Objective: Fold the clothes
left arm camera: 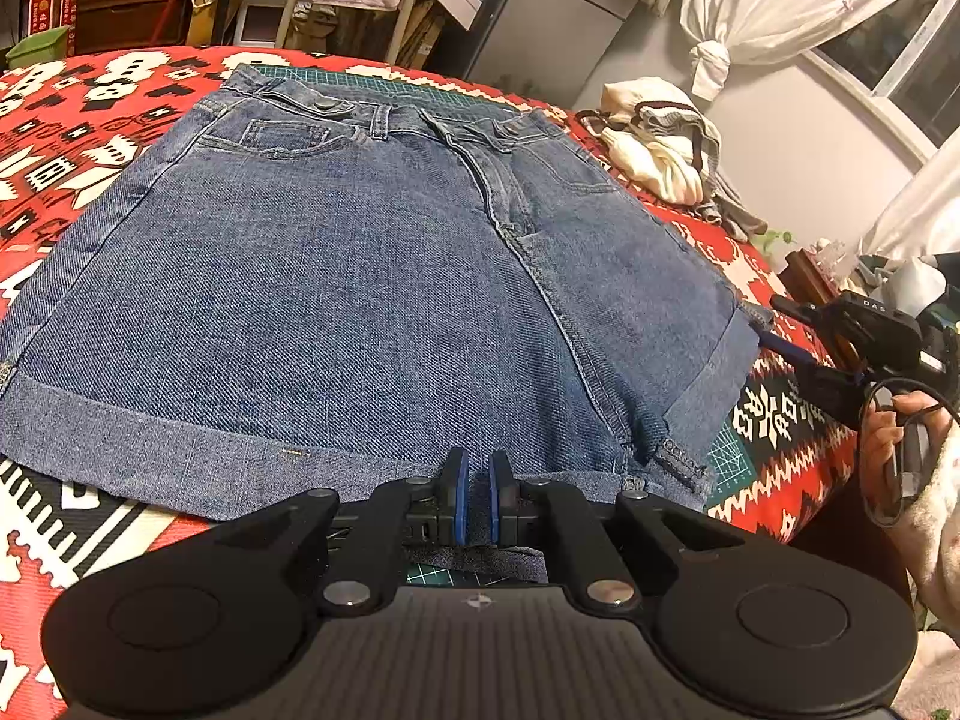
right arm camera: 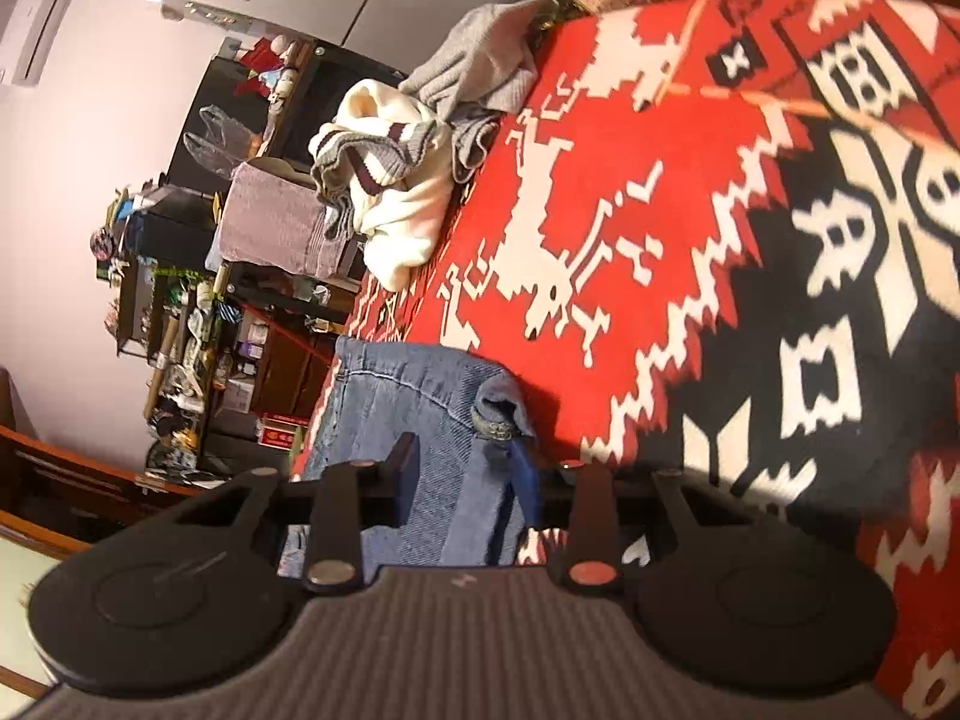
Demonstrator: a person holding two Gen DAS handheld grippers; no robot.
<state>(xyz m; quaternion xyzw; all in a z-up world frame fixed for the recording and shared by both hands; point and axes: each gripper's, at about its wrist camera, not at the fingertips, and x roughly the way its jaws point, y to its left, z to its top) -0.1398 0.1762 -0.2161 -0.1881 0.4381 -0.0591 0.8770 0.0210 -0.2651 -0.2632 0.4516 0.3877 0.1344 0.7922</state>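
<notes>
Lying flat across the middle of the left wrist frame, the denim shorts [left arm camera: 372, 276] are spreading over a red patterned blanket [left arm camera: 78, 138], waistband toward the top of the frame and cuffed hems toward the bottom. A green cutting mat [left arm camera: 729, 459] is peeking out from under the shorts at the lower right and along the top edge. The left gripper [left arm camera: 474, 492] is sitting at the bottom centre of that frame, its blue-padded fingers [left arm camera: 459, 498] drawn nearly together with the near hem of the shorts pinched in the narrow slot between them. At the right edge of the same frame, the right gripper [left arm camera: 774, 343] is reaching toward the right leg cuff, a hand [left arm camera: 888, 438] holding its handle.

In the right wrist frame, the right gripper [right arm camera: 465, 468] is standing wide apart at lower centre, with a fold of the shorts [right arm camera: 432, 420] lying between the fingers; whether the pads are pressing the cloth, I cannot tell. A cream sweater with striped trim [right arm camera: 396, 180] is heaping at the upper left of that frame beside a grey garment [right arm camera: 480, 60], both near the blanket's edge, well apart from the shorts.
</notes>
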